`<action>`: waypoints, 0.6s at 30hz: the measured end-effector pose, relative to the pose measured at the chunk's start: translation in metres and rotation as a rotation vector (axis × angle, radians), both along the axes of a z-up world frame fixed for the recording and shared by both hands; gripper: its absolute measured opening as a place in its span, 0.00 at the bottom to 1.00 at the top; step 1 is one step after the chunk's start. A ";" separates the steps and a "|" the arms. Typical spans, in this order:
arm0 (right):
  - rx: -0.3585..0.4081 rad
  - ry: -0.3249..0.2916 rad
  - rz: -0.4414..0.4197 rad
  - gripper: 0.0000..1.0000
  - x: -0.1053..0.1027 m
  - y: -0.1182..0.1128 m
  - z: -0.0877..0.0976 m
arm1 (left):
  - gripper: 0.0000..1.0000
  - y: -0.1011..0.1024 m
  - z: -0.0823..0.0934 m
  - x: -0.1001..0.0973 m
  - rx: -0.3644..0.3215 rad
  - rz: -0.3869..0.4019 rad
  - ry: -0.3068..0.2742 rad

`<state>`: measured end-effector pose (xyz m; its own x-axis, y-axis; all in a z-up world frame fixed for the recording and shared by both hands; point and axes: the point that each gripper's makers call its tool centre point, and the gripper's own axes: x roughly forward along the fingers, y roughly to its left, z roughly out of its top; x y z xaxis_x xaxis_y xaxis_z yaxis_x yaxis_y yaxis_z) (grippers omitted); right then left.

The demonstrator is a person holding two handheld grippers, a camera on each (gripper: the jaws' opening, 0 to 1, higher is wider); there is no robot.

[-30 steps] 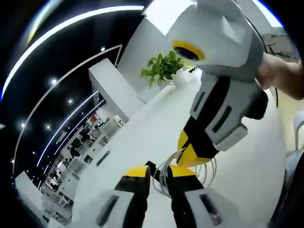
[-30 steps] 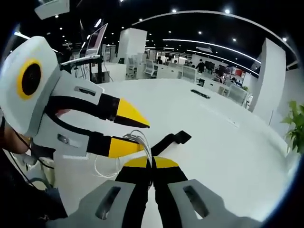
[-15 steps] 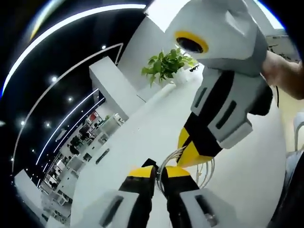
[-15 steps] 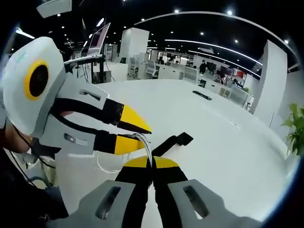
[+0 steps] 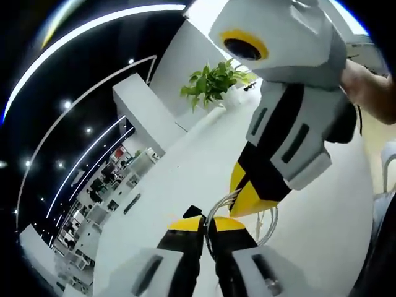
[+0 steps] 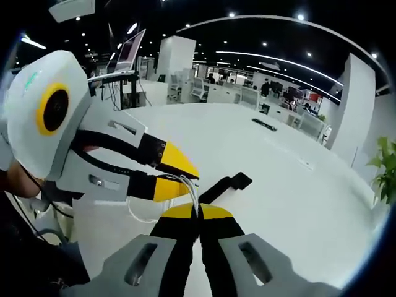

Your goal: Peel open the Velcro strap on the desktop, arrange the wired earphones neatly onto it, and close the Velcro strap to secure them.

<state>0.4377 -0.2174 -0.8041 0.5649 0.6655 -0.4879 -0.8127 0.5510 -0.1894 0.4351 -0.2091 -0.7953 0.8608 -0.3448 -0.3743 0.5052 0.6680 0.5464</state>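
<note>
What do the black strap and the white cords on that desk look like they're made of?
The black strap looks like matte woven fabric, probably Velcro: flat, dull, no shine. The white earphone cords look like thin rubbery plastic, smooth and slightly glossy, bending in soft loops. The desk seems a smooth white laminate, though that is uncertain.

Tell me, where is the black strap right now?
In the right gripper view the strap lies on the white desk, stretching away just beyond the right gripper, beside the earphone wires.

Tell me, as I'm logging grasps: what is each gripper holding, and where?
Both grippers pinch the coiled white earphone cable: right gripper shut on its loops near the black Velcro strap, left gripper on adjacent loops.
</note>
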 end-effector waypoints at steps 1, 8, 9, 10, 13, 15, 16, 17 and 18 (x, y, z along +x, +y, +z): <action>0.001 -0.001 -0.001 0.04 0.000 0.000 0.000 | 0.08 0.000 0.000 0.000 -0.001 0.001 0.000; -0.006 -0.016 0.007 0.04 0.001 -0.003 -0.001 | 0.08 -0.003 -0.005 -0.006 -0.170 0.042 0.148; -0.010 -0.022 0.010 0.04 0.002 -0.003 -0.001 | 0.08 -0.005 -0.006 -0.008 -0.189 0.042 0.164; -0.012 -0.026 0.010 0.05 0.002 -0.004 -0.001 | 0.08 -0.007 -0.009 -0.009 -0.194 0.039 0.166; 0.004 -0.041 0.019 0.05 0.004 -0.003 0.002 | 0.08 0.000 0.003 0.003 -0.174 0.006 0.111; 0.020 -0.075 0.035 0.08 0.006 -0.003 0.006 | 0.08 0.002 0.005 0.004 -0.172 0.012 0.100; 0.024 -0.100 0.043 0.10 0.008 -0.003 0.009 | 0.08 0.002 0.006 0.005 -0.171 0.010 0.100; 0.034 -0.110 0.035 0.12 0.009 -0.004 0.011 | 0.08 0.003 0.007 0.005 -0.176 0.016 0.095; 0.037 -0.116 0.037 0.12 0.009 -0.005 0.012 | 0.08 0.003 0.009 0.005 -0.186 0.017 0.089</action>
<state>0.4466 -0.2227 -0.7917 0.5912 0.7029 -0.3954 -0.8062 0.5295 -0.2640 0.4399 -0.2063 -0.7864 0.8337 -0.4007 -0.3801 0.5335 0.7622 0.3666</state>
